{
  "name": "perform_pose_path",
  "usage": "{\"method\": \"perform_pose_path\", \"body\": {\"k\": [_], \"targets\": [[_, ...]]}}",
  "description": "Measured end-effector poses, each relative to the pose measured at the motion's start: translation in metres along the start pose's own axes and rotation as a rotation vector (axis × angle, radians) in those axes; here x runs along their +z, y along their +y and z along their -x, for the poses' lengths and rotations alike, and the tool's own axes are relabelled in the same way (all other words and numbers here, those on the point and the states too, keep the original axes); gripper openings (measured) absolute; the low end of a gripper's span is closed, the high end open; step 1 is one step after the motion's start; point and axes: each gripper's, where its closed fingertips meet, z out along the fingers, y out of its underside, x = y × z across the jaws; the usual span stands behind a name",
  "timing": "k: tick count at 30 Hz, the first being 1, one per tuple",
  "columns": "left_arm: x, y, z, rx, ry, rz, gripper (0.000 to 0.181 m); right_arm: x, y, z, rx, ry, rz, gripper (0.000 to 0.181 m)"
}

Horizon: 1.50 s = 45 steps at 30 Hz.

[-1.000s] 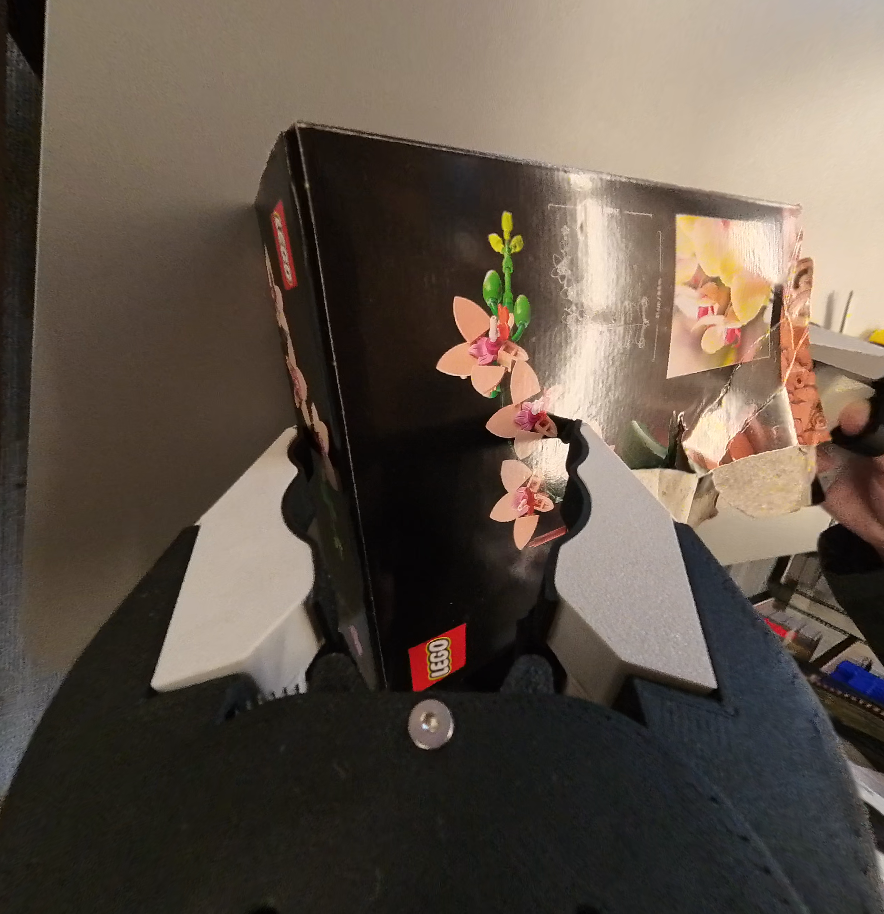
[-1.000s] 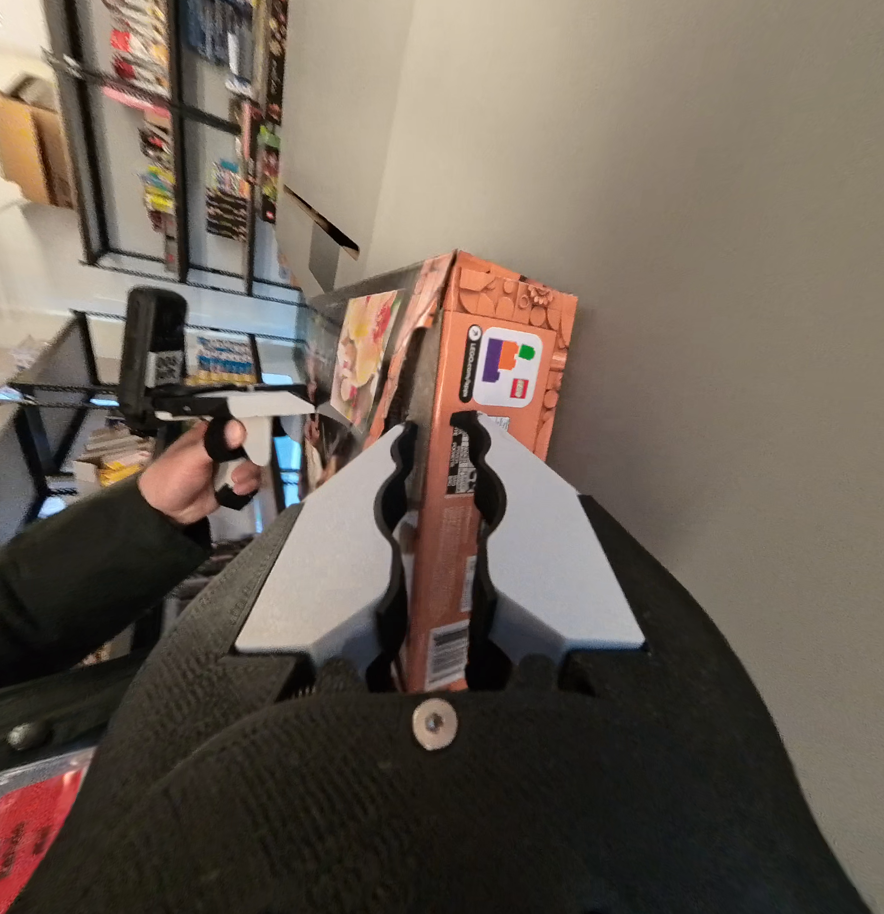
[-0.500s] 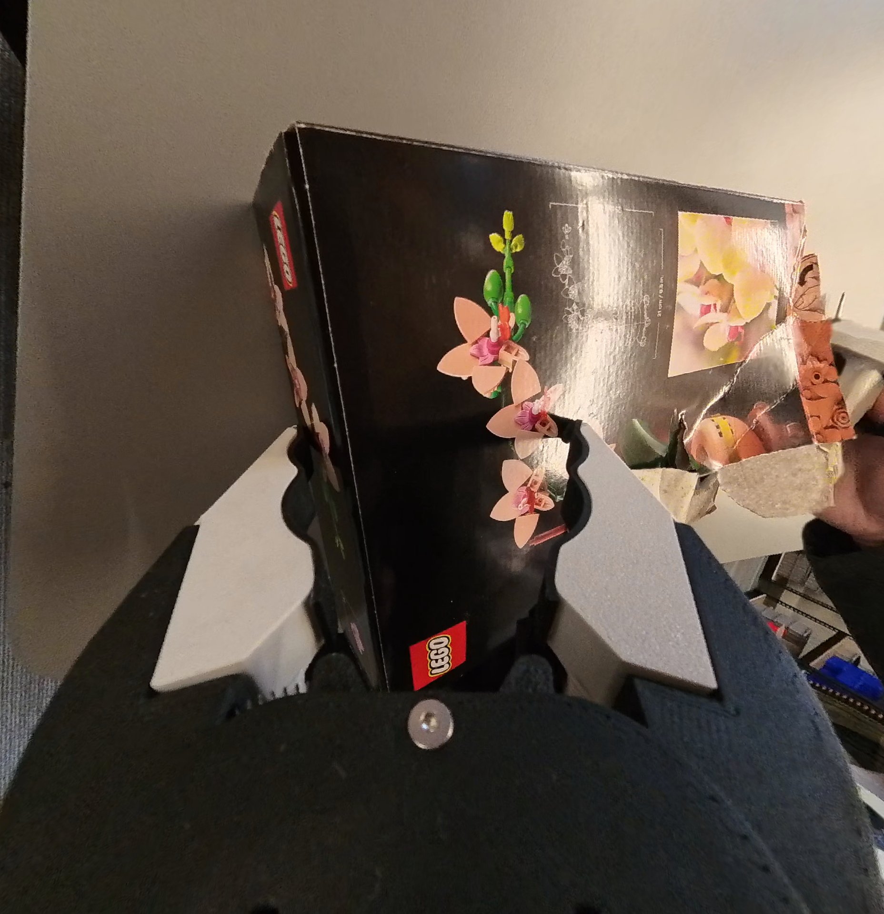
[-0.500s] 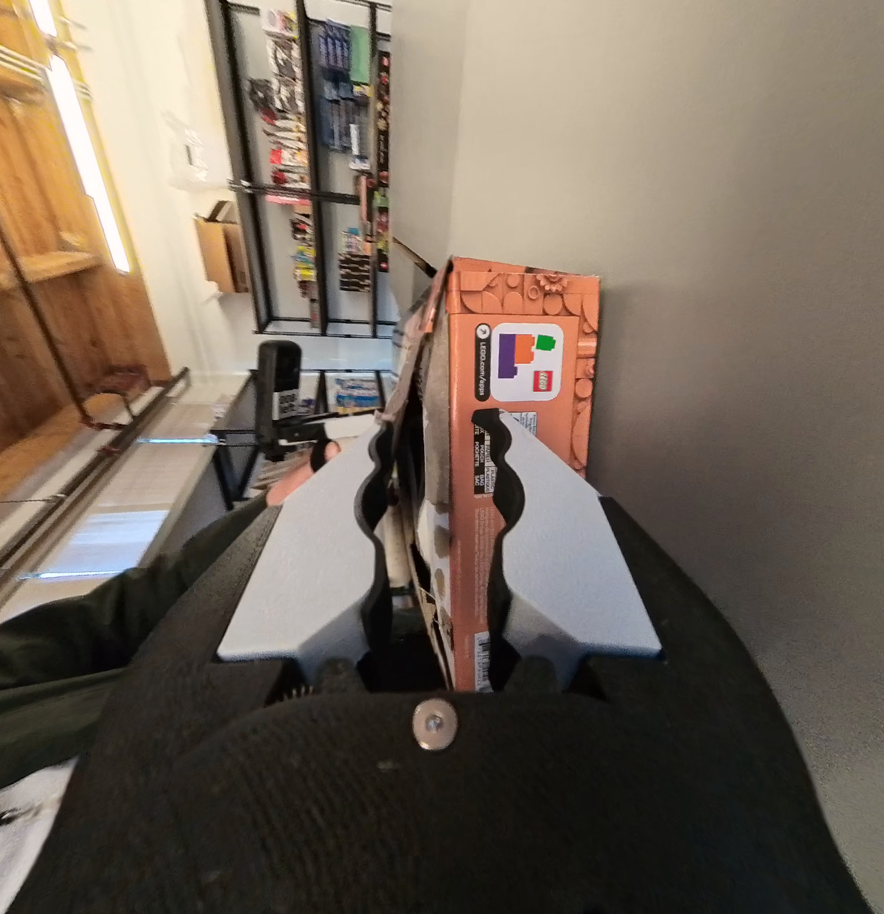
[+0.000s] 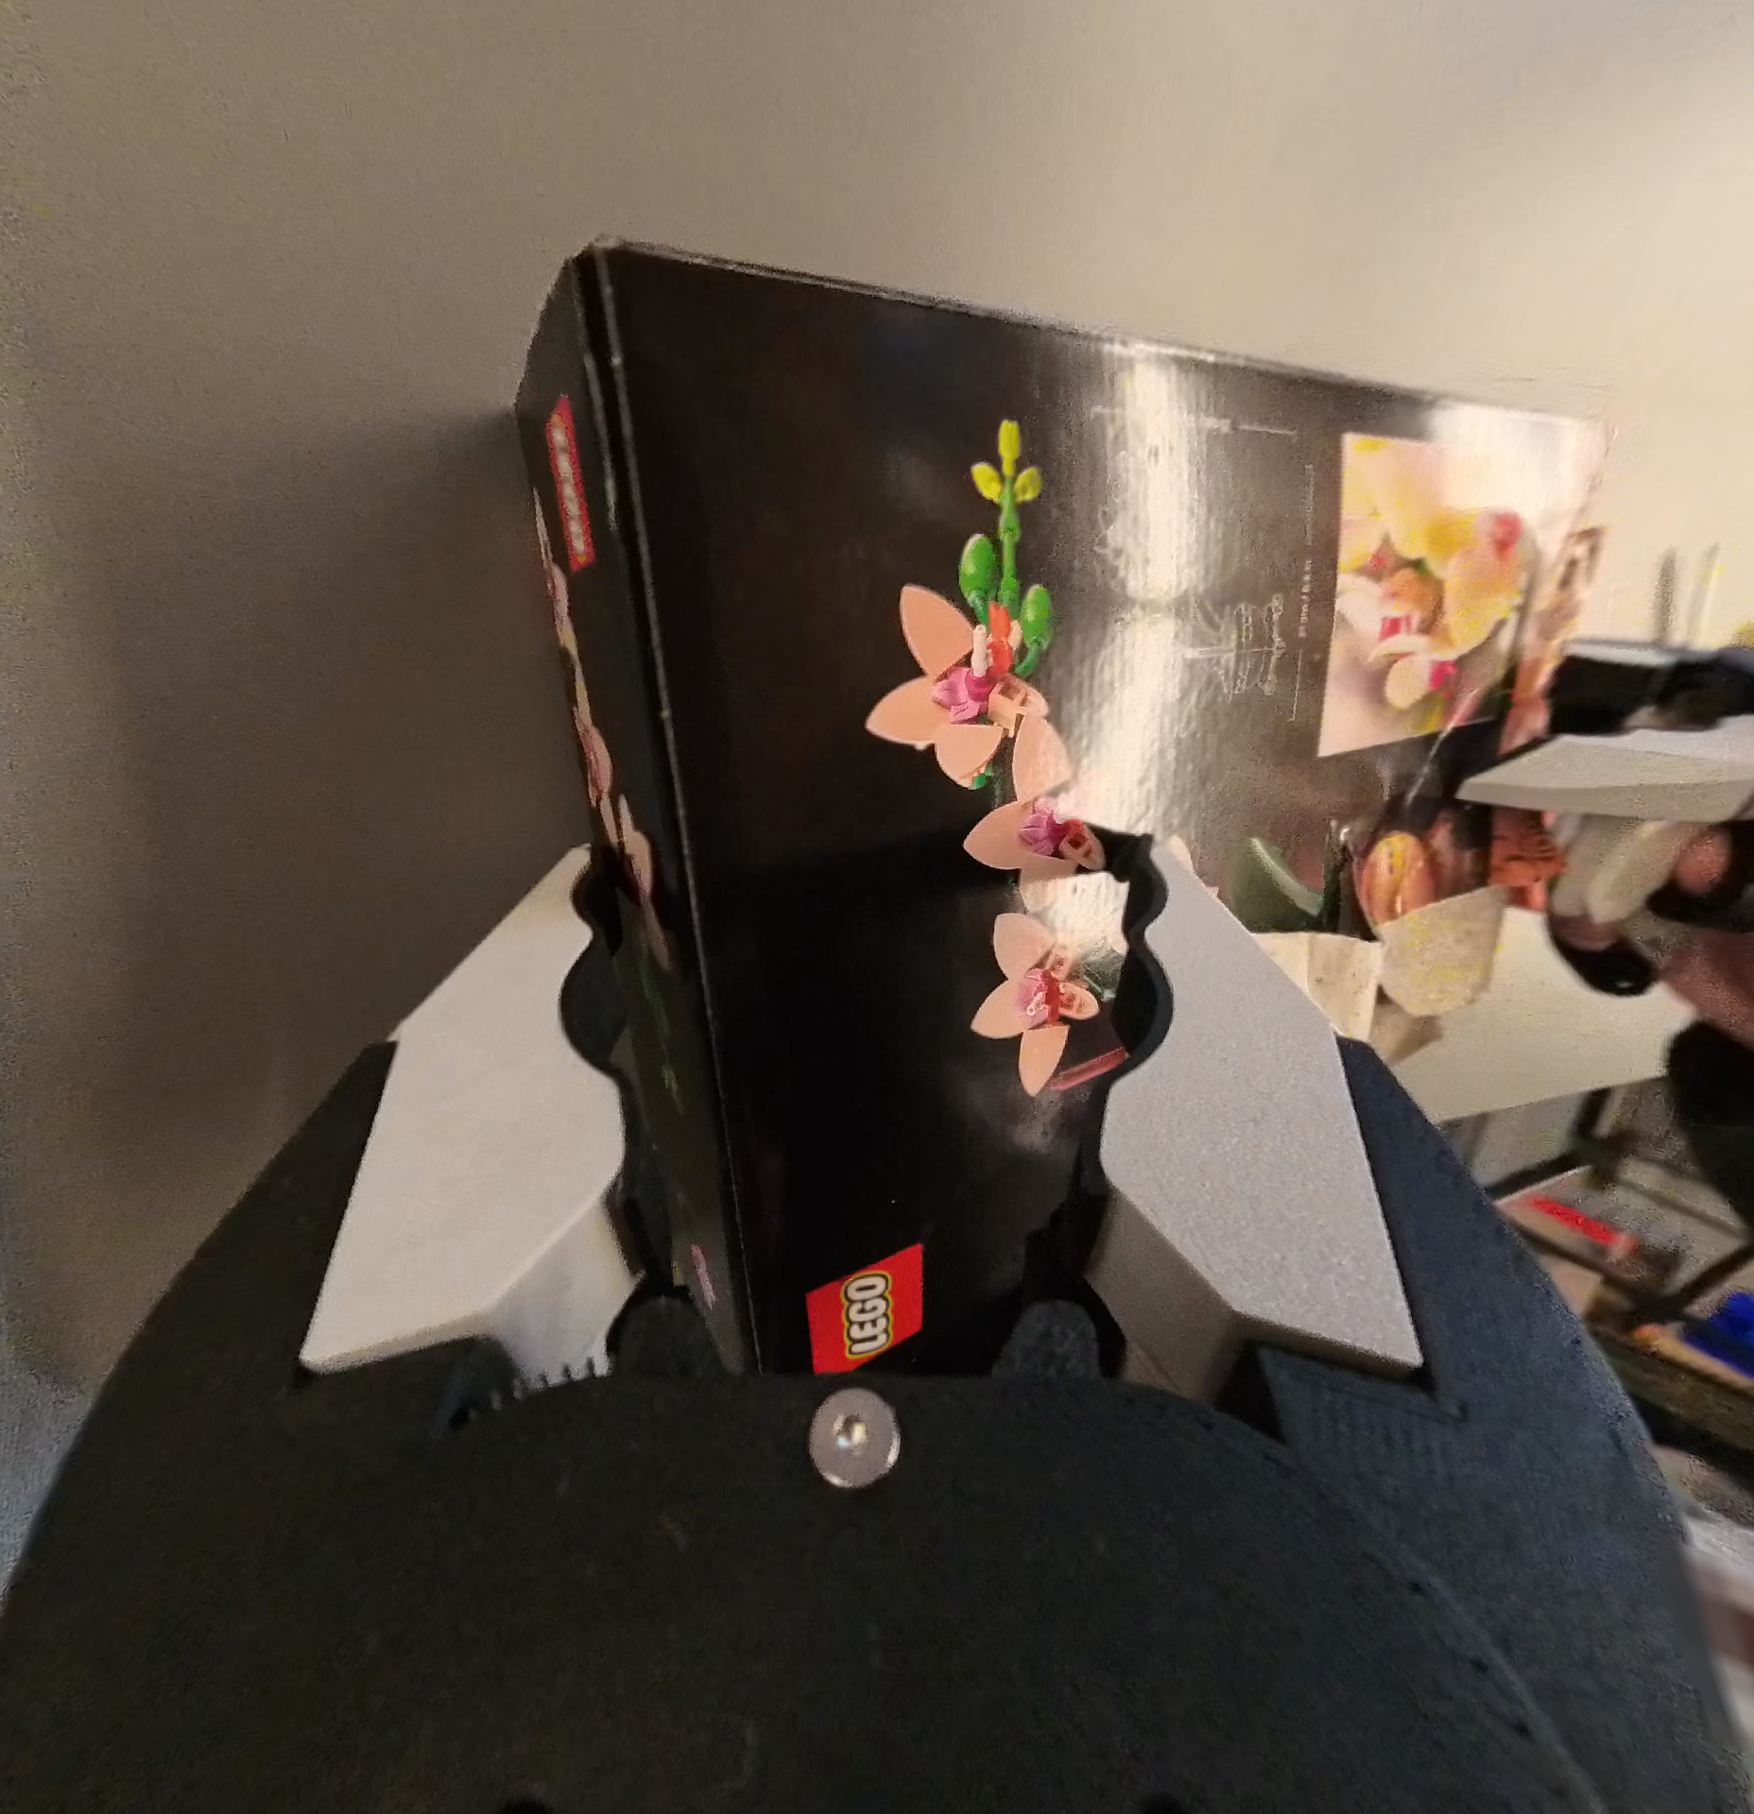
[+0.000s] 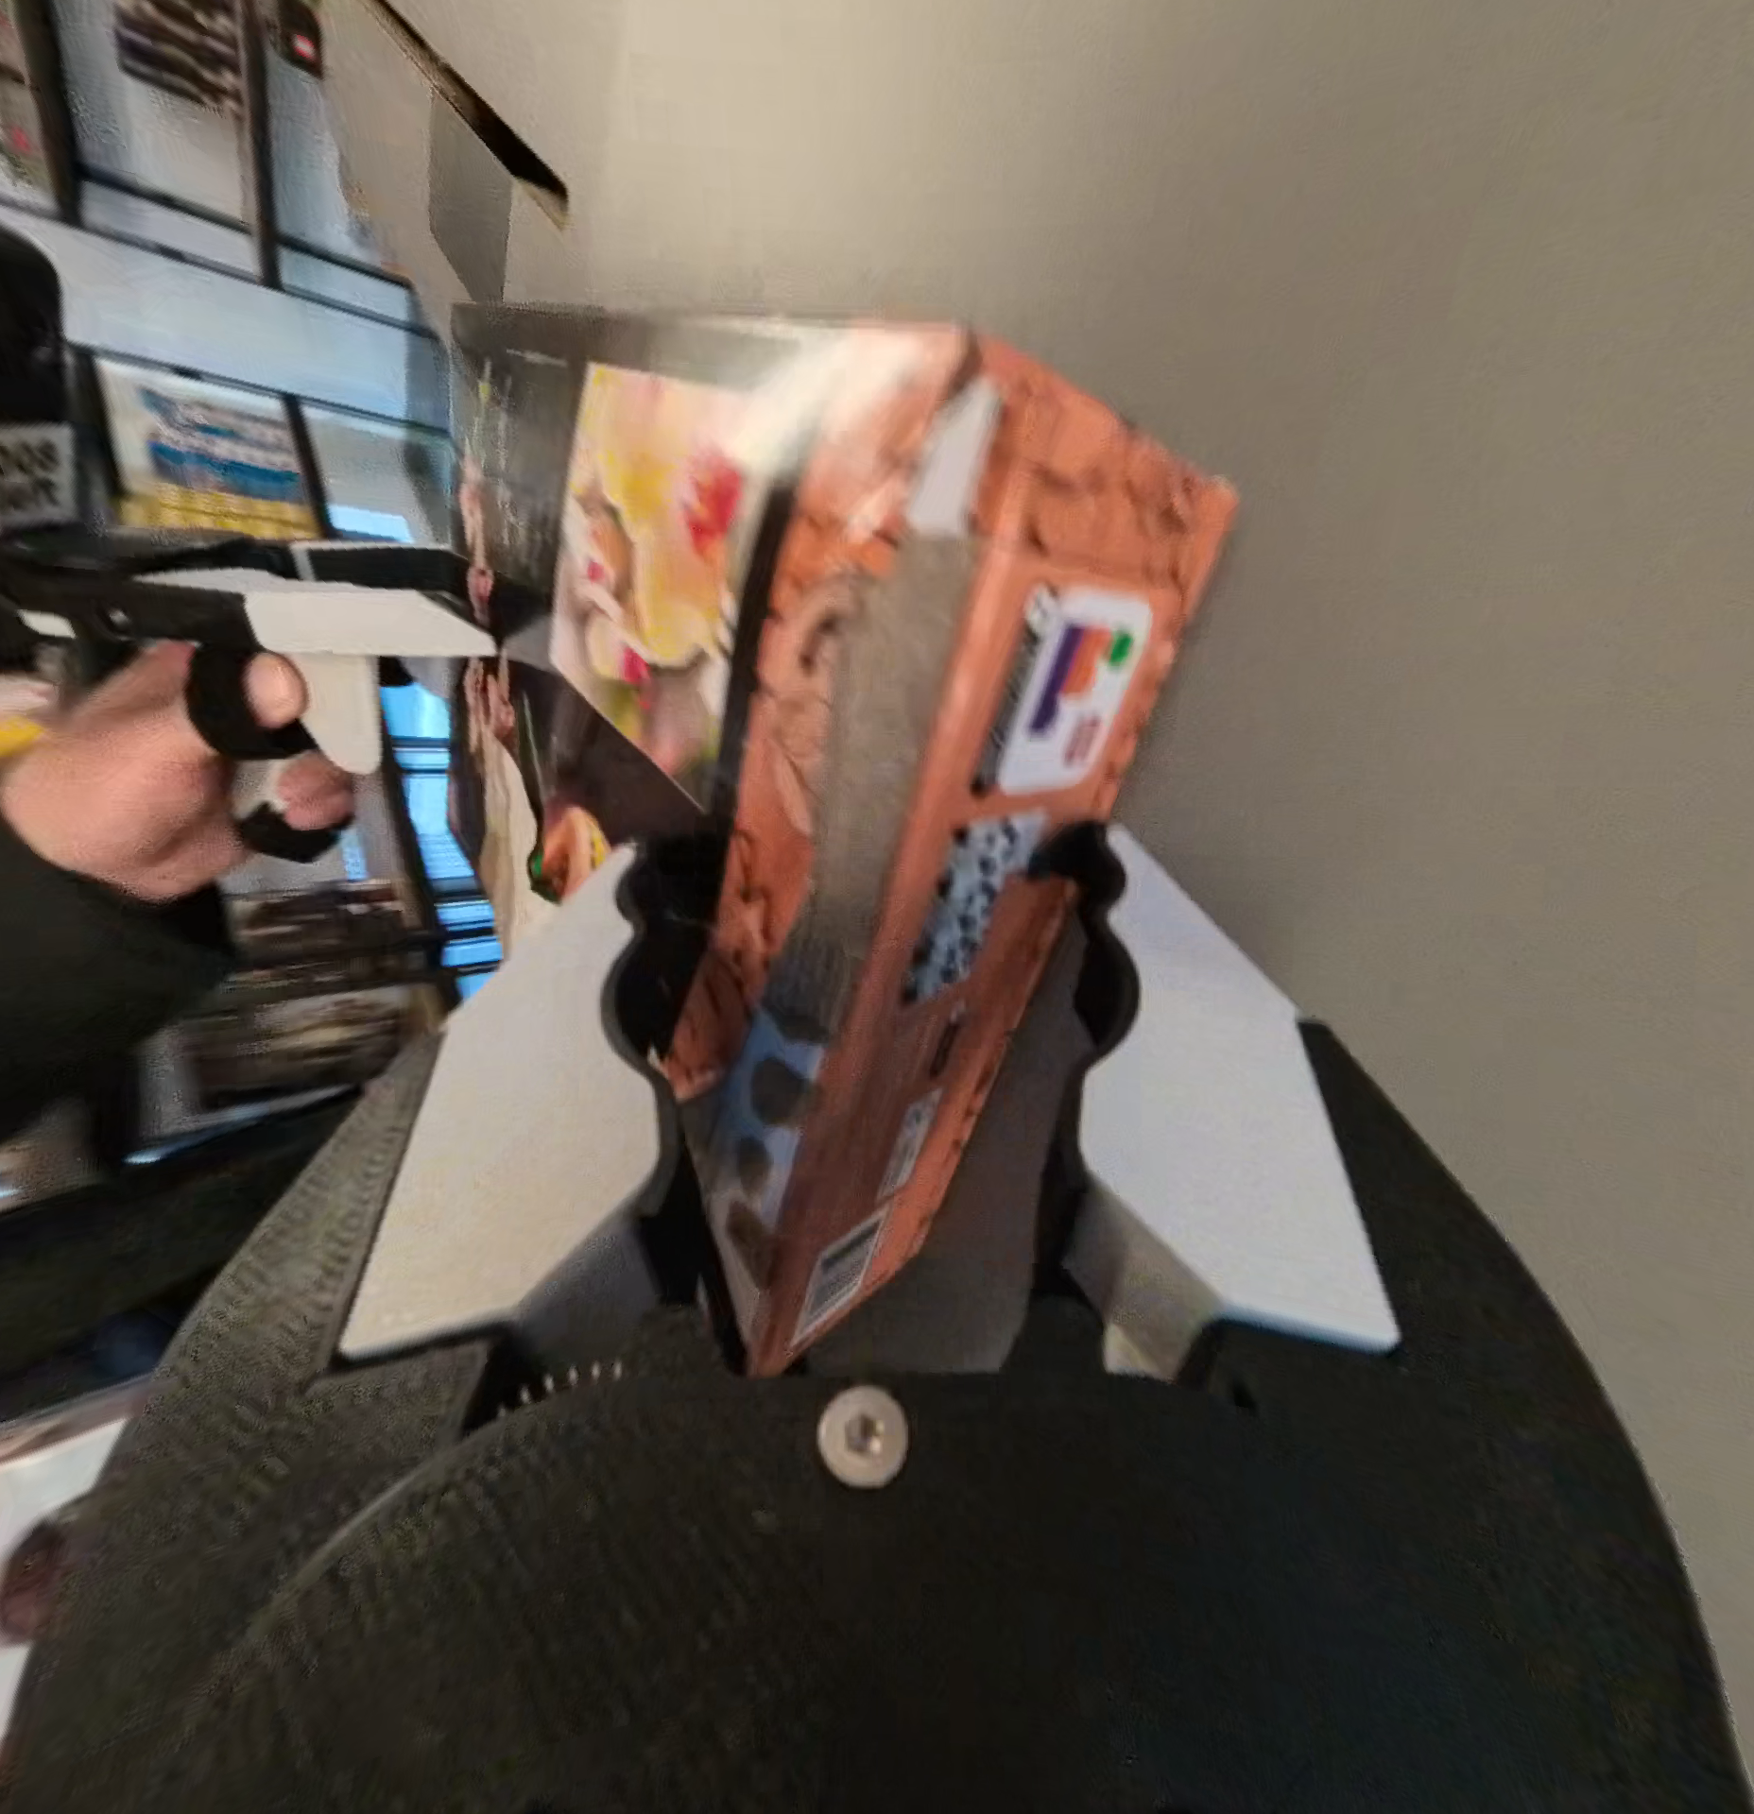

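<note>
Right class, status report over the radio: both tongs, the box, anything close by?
Left tongs shut on black box, flower-print end. Right tongs open around its torn orange end. Grey wall right behind the box.

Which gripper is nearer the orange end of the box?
Right. The right gripper straddles the orange end of the box; the left gripper clamps the opposite, black end.
</note>
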Motion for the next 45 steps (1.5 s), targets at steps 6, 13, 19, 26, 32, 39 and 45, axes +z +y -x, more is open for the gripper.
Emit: {"method": "perform_pose_path", "body": {"k": [6, 13, 19, 26, 32, 39, 45], "targets": [[0.002, -0.003, -0.002, 0.014, 0.001, 0.009, 0.102, -0.004, 0.000, -0.002, 0.084, -0.028, -0.036, 0.080], [0.004, -0.002, -0.007, -0.010, 0.006, 0.011, 0.102, -0.017, 0.000, 0.001, 0.220, 0.114, 0.031, 0.075], [0.007, 0.000, -0.013, 0.009, 0.028, 0.030, 0.101, -0.028, 0.009, 0.000, 0.233, 0.162, 0.110, 0.077], [0.010, 0.002, -0.018, 0.011, 0.040, 0.018, 0.101, -0.039, 0.013, -0.007, 0.298, 0.140, 0.098, 0.074], [0.010, 0.004, -0.019, 0.007, 0.060, 0.037, 0.102, -0.032, 0.007, 0.002, 0.223, 0.153, 0.064, 0.096], [0.007, 0.007, -0.015, -0.033, 0.106, 0.030, 0.096, -0.065, -0.025, 0.005, 0.498, -0.246, -0.220, 0.091], [0.007, 0.008, -0.017, -0.028, 0.111, 0.029, 0.095, -0.073, -0.012, -0.015, 0.635, -0.401, -0.304, 0.046]]}}
